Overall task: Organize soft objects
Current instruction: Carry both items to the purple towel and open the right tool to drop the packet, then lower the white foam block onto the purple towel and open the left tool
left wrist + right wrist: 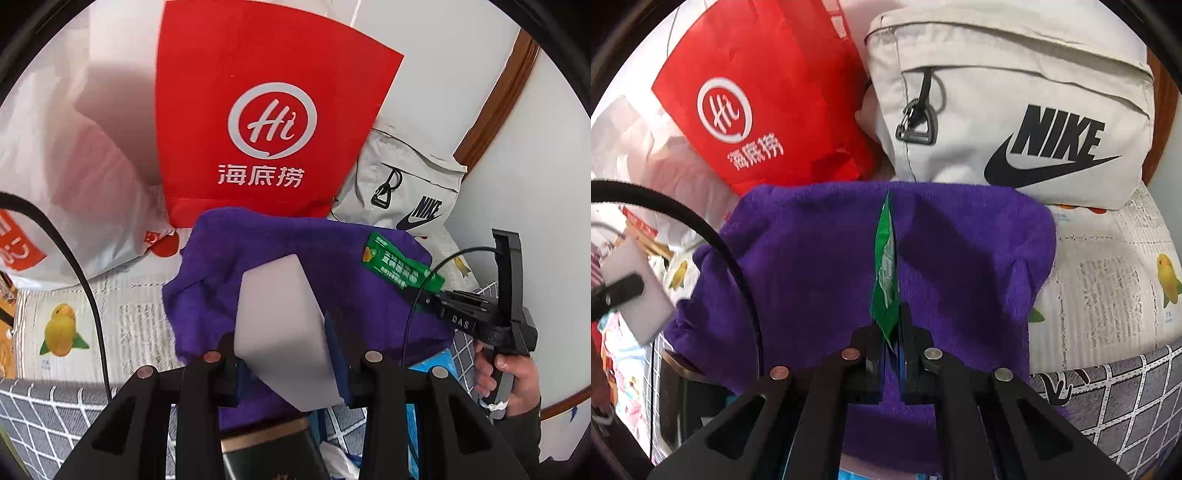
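My left gripper (284, 354) is shut on a white foam sponge block (280, 325) and holds it above a purple towel (295, 251). The block and a left fingertip also show at the left edge of the right wrist view (639, 295). My right gripper (890, 332) is shut on a thin green packet (884, 273), held edge-on above the purple towel (849, 266). In the left wrist view the right gripper (424, 291) comes in from the right with the green packet (399, 264) over the towel's right side.
A red Haidilao paper bag (258, 110) and a beige Nike bag (1015, 99) stand behind the towel. A white plastic bag (74, 184) lies at the left. A fruit-print cloth (1108, 277) and a grey checked sheet (55, 417) cover the surface. A dark box (269, 454) sits below.
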Action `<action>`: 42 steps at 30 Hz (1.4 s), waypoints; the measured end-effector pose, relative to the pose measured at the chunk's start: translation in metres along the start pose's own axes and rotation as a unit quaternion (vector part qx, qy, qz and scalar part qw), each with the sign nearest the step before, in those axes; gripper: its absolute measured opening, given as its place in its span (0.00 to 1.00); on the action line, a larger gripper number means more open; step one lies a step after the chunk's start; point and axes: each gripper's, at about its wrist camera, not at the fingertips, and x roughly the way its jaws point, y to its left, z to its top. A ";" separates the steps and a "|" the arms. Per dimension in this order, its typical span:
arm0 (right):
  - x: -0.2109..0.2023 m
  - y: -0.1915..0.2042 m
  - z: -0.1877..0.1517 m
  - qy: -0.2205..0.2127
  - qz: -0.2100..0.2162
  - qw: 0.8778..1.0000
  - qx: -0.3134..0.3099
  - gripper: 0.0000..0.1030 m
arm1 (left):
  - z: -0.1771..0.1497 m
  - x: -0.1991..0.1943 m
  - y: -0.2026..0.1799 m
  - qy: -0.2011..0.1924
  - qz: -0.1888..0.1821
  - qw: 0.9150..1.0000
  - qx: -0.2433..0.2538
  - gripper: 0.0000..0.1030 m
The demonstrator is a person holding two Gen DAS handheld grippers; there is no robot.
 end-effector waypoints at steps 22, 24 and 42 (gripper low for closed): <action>-0.068 0.016 -0.025 -0.055 -0.039 0.997 -0.047 0.54 | 0.032 0.075 0.020 0.040 0.003 0.999 -0.015 0.33; -0.071 0.019 -0.028 -0.054 -0.037 0.997 -0.051 0.54 | 0.036 0.086 0.020 0.047 0.004 0.999 -0.013 0.34; -0.088 0.021 -0.061 -0.047 -0.028 0.998 -0.042 0.54 | 0.048 0.118 -0.001 0.051 0.124 0.989 0.065 0.66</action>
